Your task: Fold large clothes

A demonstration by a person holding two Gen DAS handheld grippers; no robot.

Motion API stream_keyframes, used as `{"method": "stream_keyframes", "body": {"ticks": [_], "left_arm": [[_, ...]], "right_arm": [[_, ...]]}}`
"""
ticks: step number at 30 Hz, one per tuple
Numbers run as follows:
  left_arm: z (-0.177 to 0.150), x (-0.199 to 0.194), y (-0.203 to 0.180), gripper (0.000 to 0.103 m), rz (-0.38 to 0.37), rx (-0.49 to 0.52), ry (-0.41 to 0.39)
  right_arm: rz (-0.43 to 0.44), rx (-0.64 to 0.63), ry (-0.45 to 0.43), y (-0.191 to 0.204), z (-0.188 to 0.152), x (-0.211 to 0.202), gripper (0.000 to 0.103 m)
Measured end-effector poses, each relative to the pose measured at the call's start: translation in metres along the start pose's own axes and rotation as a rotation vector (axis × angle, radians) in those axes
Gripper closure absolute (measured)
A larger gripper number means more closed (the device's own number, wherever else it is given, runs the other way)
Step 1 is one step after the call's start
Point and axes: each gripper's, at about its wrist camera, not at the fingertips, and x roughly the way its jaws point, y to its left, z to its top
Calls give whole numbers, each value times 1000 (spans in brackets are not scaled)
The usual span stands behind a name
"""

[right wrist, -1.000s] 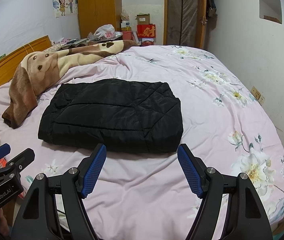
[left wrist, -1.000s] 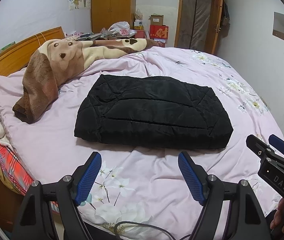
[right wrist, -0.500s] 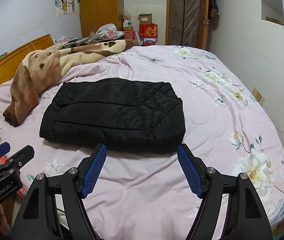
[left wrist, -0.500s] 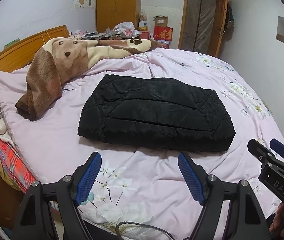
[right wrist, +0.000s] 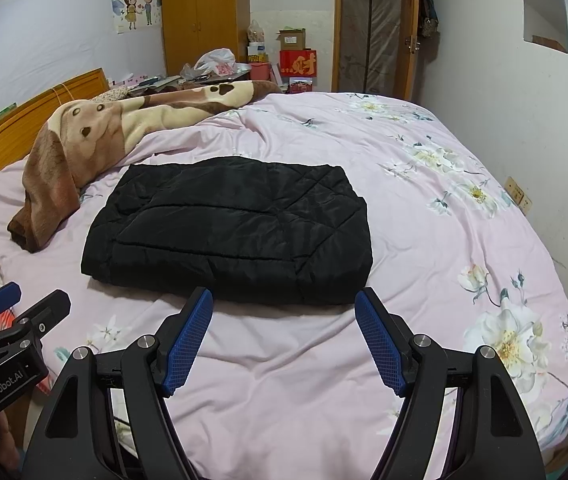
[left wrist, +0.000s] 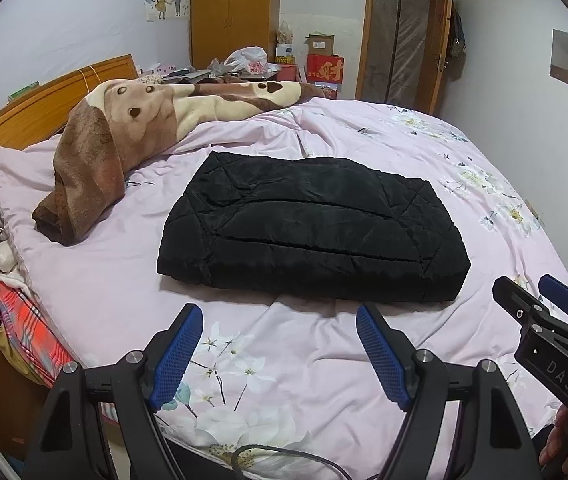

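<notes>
A black quilted jacket (left wrist: 311,232) (right wrist: 232,232) lies folded into a thick rectangle in the middle of the pink flowered bed (left wrist: 124,292) (right wrist: 443,248). My left gripper (left wrist: 280,316) hovers open above the near part of the bed, short of the jacket's front edge, with nothing between its blue pads. My right gripper (right wrist: 284,300) is open too, its tips level with the jacket's front edge and not touching it. Each gripper shows at the edge of the other's view: the right gripper (left wrist: 531,300) at the right side, the left gripper (right wrist: 28,300) at the left.
A brown and cream fleece blanket (left wrist: 124,128) (right wrist: 84,140) is bunched along the far left of the bed by the wooden headboard (left wrist: 44,100). Clothes (left wrist: 16,320) hang off the bed's left side. A wardrobe (right wrist: 200,16), boxes and a door (right wrist: 367,28) stand behind.
Both views have shifted slightly, so the jacket sits a little lower in the frames. The jacket itself has not moved, and both grippers stay open.
</notes>
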Motion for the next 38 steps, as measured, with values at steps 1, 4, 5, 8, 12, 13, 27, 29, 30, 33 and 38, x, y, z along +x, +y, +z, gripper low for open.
{"method": "stream_keyframes", "body": {"ticks": [1, 4, 5, 8, 12, 13, 27, 29, 30, 33, 38], "left_arm": [[0, 0, 0, 24, -1, -2, 3], [0, 0, -1, 24, -4, -2, 3], [0, 0, -1, 24, -4, -2, 2], [0, 0, -1, 24, -4, -2, 3], [0, 0, -1, 24, -2, -2, 4], [-1, 0, -1, 24, -2, -3, 5], [-2, 3, -4, 24, 9, 8, 10], [-2, 3, -4, 24, 9, 9, 7], [-2, 3, -4, 24, 10, 11, 6], [-3, 2, -5, 24, 13, 15, 3], [-4, 1, -6, 24, 10, 14, 1]], "right_arm": [[-1, -1, 0, 0, 0, 0, 29], [-1, -1, 1, 0, 0, 1, 29], [-1, -2, 2, 0, 0, 0, 29], [0, -3, 3, 0, -1, 0, 29], [0, -4, 4, 1, -1, 0, 29], [1, -5, 5, 1, -1, 0, 29], [4, -6, 7, -1, -2, 1, 29], [3, -6, 7, -1, -3, 0, 29], [3, -6, 7, -1, -3, 0, 29], [3, -6, 7, -1, -3, 0, 29], [4, -6, 5, -2, -3, 0, 29]]}}
